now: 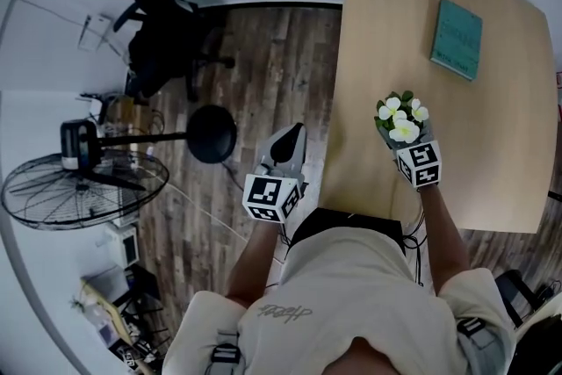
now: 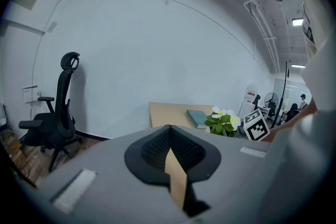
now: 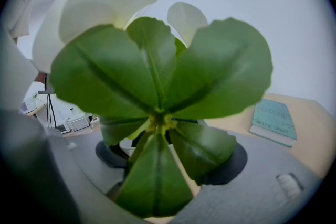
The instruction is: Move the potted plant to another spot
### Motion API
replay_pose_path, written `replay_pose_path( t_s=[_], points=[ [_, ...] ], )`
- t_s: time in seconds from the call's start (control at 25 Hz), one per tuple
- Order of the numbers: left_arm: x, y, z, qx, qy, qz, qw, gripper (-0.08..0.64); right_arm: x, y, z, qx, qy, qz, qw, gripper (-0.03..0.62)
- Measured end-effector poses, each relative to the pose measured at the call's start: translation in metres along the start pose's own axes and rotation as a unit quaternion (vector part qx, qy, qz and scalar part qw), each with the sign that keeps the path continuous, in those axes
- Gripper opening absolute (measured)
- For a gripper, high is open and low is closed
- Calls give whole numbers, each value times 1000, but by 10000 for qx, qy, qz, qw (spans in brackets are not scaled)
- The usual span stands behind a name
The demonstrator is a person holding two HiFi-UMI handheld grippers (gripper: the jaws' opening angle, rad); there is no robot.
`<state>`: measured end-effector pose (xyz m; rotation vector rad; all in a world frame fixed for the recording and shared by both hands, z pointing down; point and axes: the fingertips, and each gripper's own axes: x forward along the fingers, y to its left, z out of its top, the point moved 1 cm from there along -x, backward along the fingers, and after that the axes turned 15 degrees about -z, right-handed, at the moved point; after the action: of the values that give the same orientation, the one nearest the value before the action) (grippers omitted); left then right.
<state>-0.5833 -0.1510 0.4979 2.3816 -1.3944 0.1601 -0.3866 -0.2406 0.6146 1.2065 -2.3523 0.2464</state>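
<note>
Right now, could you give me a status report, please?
Left gripper shut, empty, beside the table. Right gripper clamped on potted plant, over the table. Teal book at far corner, apart.

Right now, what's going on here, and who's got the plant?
A person is working with two hand-held grippers. The right gripper is closed on the potted plant, whose leaves fill that gripper's view, over the near part of the wooden table. A teal book lies farther back. The left gripper is shut and empty, off the table's left edge above the floor. Whether the pot rests on the table cannot be seen.
</note>
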Motion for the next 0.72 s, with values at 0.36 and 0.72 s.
replay_pose_path(
  t_s=[0.36, 0.72],
  points=[
    [7, 13, -6, 27, 208, -30, 9998, 18, 57, 2, -14, -46, 74, -63, 9999, 351],
    [4, 28, -18, -107, 424, 75, 9990, 18, 101, -3, -26, 4, 245, -199, 9995, 351]
  ],
)
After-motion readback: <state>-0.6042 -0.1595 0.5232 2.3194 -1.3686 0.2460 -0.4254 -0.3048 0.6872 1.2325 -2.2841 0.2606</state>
